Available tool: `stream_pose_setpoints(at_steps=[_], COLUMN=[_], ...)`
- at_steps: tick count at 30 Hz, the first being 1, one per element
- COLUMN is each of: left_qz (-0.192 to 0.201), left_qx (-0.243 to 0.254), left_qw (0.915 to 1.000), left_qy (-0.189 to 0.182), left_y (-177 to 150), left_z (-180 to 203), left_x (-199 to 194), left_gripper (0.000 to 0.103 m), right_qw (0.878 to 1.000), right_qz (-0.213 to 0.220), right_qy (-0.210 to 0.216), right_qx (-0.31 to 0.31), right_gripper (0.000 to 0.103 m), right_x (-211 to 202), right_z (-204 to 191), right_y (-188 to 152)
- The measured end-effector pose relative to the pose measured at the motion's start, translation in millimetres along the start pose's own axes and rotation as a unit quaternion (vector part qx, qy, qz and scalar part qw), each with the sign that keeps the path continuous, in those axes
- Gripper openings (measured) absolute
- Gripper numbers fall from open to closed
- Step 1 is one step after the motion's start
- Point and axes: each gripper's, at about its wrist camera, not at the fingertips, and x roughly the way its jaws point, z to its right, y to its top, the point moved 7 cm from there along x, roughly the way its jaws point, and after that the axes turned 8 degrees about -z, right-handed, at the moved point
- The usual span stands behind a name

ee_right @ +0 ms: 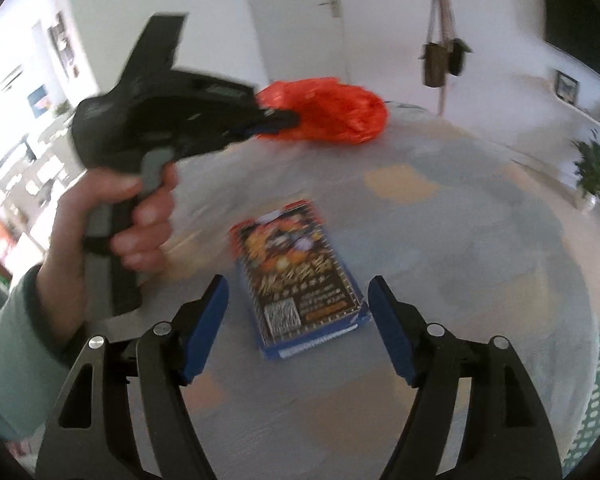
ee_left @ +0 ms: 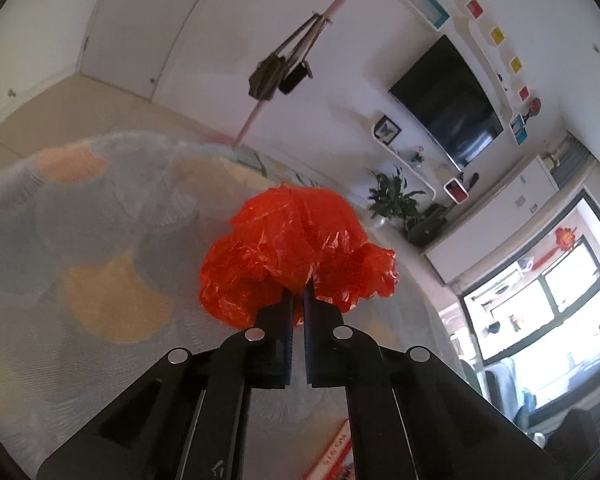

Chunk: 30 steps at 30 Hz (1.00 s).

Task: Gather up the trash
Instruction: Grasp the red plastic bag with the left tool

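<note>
- Two pieces of trash lie on the round table (ee_right: 480,264), which wears a pale cloth with soft orange and grey patches: a crumpled red plastic bag (ee_left: 296,248) toward the far side and a printed snack packet (ee_right: 300,276) nearer the middle.
- Left gripper (ee_left: 299,294) has its fingers pressed together on a fold at the near edge of the red plastic bag; the blue pads nearly meet, with only thin film between them. Pinching a gathered fold makes sense, since loose film offers nothing firmer to hold.
- From the right wrist view, a hand (ee_right: 112,216) in a pale green sleeve holds that gripper by its grip, angled down so the tips meet the bag where it rests on the cloth.
- Right gripper (ee_right: 296,316) hangs with its fingers spread, one either side of the near end of the packet and touching neither edge. The spread looks a little wider than the packet, probably to straddle it before closing.
- My reading: the bag is secured but not yet lifted, and the packet is untouched; a flat packet on cloth may need the tips lower to catch its edges.
- No bin shows in either view.
</note>
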Motion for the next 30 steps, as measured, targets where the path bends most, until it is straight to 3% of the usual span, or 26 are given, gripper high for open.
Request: stream_pose_setpoints(at_steps=[4, 10, 12, 16, 25, 26, 27, 30], left_qz=[0.014, 0.024, 0.027, 0.04, 0.05, 0.05, 0.05, 0.049], left_qx=[0.01, 0.026, 0.028, 0.025, 0.084, 0.094, 0.1, 0.125], left_qw=[0.9998, 0.9992, 0.9991, 0.9987, 0.9935, 0.9925, 0.9917, 0.9889], left_qy=[0.008, 0.018, 0.013, -0.018, -0.057, -0.061, -0.063, -0.063], left_y=[1, 3, 3, 5, -14, -19, -23, -31], left_z=[2, 6, 6, 11, 73, 84, 92, 123], left_x=[-11, -17, -19, -25, -41, -43, -44, -46], left_gripper=[0.002, 0.001, 0.001, 0.0, 0.0, 0.0, 0.0, 0.0], right_qw=[0.999, 0.999, 0.999, 0.998, 0.992, 0.99, 0.987, 0.983], right_qz=[0.002, -0.015, -0.015, -0.01, 0.053, 0.064, 0.07, 0.087], right_qy=[-0.037, -0.048, -0.05, -0.06, -0.095, -0.102, -0.116, -0.107], right_qx=[-0.033, -0.009, -0.01, -0.003, 0.065, 0.076, 0.085, 0.119], right_gripper=[0.069, 0.068, 0.06, 0.058, 0.055, 0.036, 0.0, 0.0], right_x=[3, 21, 24, 26, -39, -51, -61, -95], right_z=[-16, -12, -15, -16, 27, 35, 45, 71], right_y=[0, 21, 23, 25, 2, 0, -3, -10])
